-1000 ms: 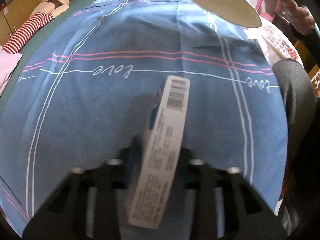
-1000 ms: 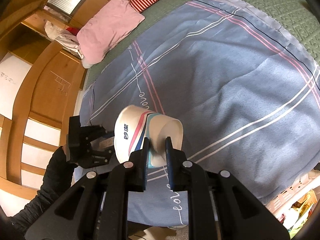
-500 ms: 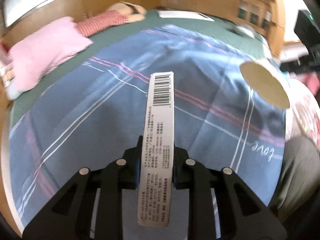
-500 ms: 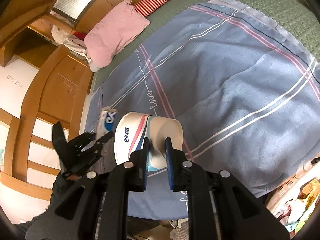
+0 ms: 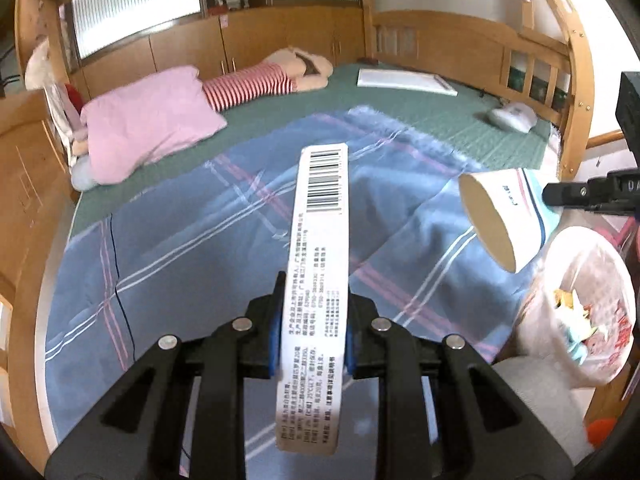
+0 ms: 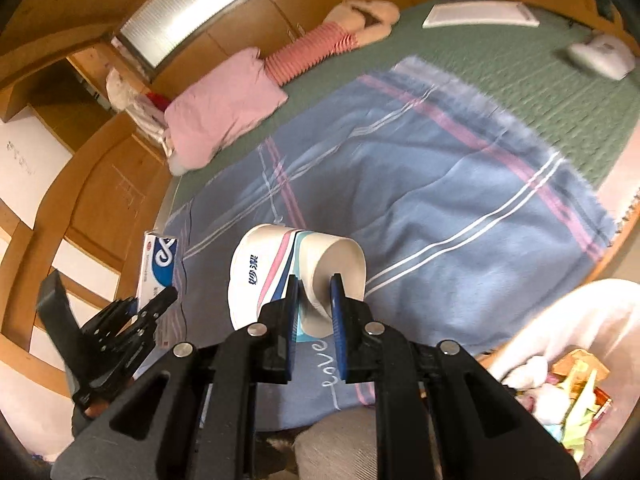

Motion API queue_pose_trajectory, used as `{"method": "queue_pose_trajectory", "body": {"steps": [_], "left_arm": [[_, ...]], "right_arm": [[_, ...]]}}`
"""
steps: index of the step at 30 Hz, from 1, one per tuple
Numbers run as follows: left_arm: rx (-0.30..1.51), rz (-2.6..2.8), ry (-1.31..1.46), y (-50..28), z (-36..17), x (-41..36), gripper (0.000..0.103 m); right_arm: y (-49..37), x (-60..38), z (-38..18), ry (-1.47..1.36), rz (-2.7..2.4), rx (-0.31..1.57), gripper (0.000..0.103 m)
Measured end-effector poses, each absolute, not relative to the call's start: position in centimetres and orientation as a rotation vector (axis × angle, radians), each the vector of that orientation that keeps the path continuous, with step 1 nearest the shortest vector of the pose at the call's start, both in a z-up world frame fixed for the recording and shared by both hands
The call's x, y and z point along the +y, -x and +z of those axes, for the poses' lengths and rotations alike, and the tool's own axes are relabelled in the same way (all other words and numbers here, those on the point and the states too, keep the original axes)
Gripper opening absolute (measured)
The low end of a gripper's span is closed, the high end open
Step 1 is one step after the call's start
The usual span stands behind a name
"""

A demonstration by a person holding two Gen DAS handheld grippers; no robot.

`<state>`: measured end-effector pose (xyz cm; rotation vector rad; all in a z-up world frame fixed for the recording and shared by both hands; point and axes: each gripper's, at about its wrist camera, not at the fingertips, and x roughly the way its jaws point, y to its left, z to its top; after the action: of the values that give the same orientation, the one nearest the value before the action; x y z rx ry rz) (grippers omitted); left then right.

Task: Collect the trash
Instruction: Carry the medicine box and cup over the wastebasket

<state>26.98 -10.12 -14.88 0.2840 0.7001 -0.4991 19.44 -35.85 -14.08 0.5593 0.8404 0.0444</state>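
Note:
My left gripper (image 5: pixel 312 322) is shut on a long white toothpaste box (image 5: pixel 318 260) with a barcode at its far end, held upright above the blue blanket (image 5: pixel 200 248). That box (image 6: pixel 158 258) also shows blue print in the right wrist view, at lower left in the left gripper (image 6: pixel 154 308). My right gripper (image 6: pixel 314 300) is shut on the rim of a white paper cup (image 6: pixel 280 268) with pink and blue stripes. The cup (image 5: pixel 500 216) hangs at the right in the left wrist view, its open mouth turned toward me.
A white plastic trash bag (image 5: pixel 588 312) with scraps inside stands at the bed's right side. On the green mattress (image 5: pixel 420 116) lie a pink pillow (image 5: pixel 148 120), a striped doll (image 5: pixel 260 84), a white pad (image 5: pixel 404 80) and a small white device (image 5: pixel 512 118). Wooden cabinets and bed rails surround the bed.
Both grippers have risen away from the blanket with their loads. The left one rolled until the box stands straight, and the trash bag has come into view at the right.

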Motion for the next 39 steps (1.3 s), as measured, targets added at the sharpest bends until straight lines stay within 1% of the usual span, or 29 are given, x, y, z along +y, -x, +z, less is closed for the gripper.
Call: {"method": "queue_pose_trajectory", "body": {"steps": [7, 15, 22, 27, 37, 38, 39], "left_arm": [[0.617, -0.504, -0.255, -21.6, -11.4, -15.9, 0.024], [0.55, -0.609, -0.236, -13.1, -8.9, -25.0, 0.024], [0.559, -0.688, -0.249, -7.0, -9.5, -31.7, 0.024], [0.563, -0.734, -0.279, -4.3, -10.6, -35.2, 0.024], [0.632, -0.742, -0.323, -3.6, -13.7, -38.5, 0.025], [0.636, -0.736, -0.327, -3.7, -14.0, -38.7, 0.026], [0.64, -0.729, -0.334, -3.7, -14.3, -38.9, 0.035]], "right_arm": [[-12.6, -39.5, -11.0, -0.573, -0.068, 0.721, 0.017], [-1.6, -44.7, -8.5, -0.569, -0.27, 0.595, 0.017], [6.3, -47.8, -8.4, -0.573, -0.414, 0.542, 0.017], [10.1, -49.3, -8.7, -0.586, -0.471, 0.516, 0.017], [13.0, -50.3, -9.3, -0.602, -0.504, 0.498, 0.017], [13.1, -50.4, -9.4, -0.601, -0.506, 0.499, 0.017], [13.0, -50.4, -9.5, -0.603, -0.506, 0.501, 0.017]]}}
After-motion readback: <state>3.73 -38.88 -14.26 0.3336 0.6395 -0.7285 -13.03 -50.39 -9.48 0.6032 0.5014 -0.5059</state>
